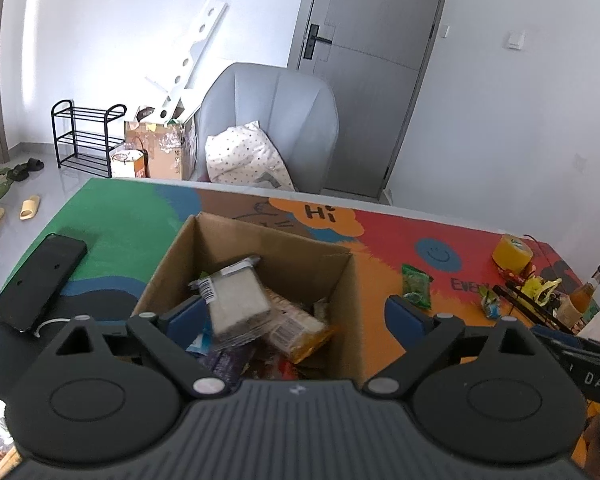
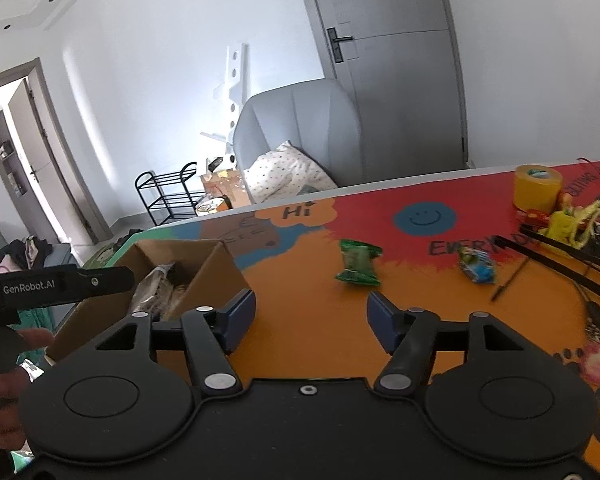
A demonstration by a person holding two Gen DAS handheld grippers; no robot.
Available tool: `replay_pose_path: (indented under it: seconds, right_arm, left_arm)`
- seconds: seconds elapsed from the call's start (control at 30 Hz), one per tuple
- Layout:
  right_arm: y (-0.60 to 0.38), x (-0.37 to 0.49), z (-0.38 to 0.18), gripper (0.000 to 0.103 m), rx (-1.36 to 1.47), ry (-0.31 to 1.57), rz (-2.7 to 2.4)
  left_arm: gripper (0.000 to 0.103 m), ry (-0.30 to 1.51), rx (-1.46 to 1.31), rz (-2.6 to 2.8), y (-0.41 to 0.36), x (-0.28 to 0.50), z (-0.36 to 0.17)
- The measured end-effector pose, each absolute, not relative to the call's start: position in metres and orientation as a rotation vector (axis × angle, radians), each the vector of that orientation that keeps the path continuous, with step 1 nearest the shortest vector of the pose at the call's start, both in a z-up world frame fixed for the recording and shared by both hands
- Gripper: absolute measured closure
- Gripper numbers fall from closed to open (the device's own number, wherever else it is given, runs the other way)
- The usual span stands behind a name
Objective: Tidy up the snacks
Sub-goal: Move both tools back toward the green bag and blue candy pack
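My left tool (image 1: 286, 312) hangs over the box (image 1: 352, 300) at centre frame, jaws wide apart. A pale packet (image 1: 236, 304) sits between them, blurred, and I think it is dropping free onto the pile. My right tool (image 2: 311, 322) is part open and empty, low over the bench (image 2: 308, 320). The green snack (image 2: 358, 262) lies just above it in frame, the blue one (image 2: 476, 266) further right. For a clean pick I should line the jaws across the green packet's narrow waist, open wider, then close on its middle. The box's near wall is hidden behind my left tool, and clutter at the right edge is too tangled to name.
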State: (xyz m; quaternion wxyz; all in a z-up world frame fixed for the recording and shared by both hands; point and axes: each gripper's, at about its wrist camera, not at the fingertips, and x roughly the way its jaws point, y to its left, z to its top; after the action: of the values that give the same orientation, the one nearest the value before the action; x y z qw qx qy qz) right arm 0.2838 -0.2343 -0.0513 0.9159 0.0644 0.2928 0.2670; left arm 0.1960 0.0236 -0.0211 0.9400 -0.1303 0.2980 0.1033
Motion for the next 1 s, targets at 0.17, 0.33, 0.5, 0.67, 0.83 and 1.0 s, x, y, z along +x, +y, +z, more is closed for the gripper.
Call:
replay_pose_path:
  seconds: [0.17, 0.33, 0.5, 0.67, 0.83, 1.0]
  right_arm:
    - [-0.254, 0.282, -0.055, 0.028, 0.150, 0.598, 0.514]
    - [-0.269, 0.285, -0.060, 0.019, 0.169, 0.595, 0.480]
    - [-0.287, 0.289, -0.059, 0.012, 0.183, 0.569, 0.438]
    - [-0.312, 0.300, -0.055, 0.012, 0.221, 0.566, 0.394]
    - [-0.324, 0.309, -0.057, 0.012, 0.225, 0.572, 0.378]
    - [-0.331, 0.320, -0.064, 0.012, 0.238, 0.579, 0.369]
  left_arm:
    - [0.004, 0.598, -0.259, 0.182, 0.009, 0.200, -0.019]
    - [0.000, 0.594, -0.246, 0.131, -0.009, 0.206, -0.019]
    - [0.000, 0.619, -0.239, 0.104, -0.027, 0.220, -0.020]
    - [0.000, 0.629, -0.261, 0.097, -0.038, 0.232, -0.020]
    - [0.000, 0.647, -0.251, 0.102, -0.053, 0.248, -0.022]
    - [0.000, 0.654, -0.240, 0.098, -0.068, 0.263, -0.027]
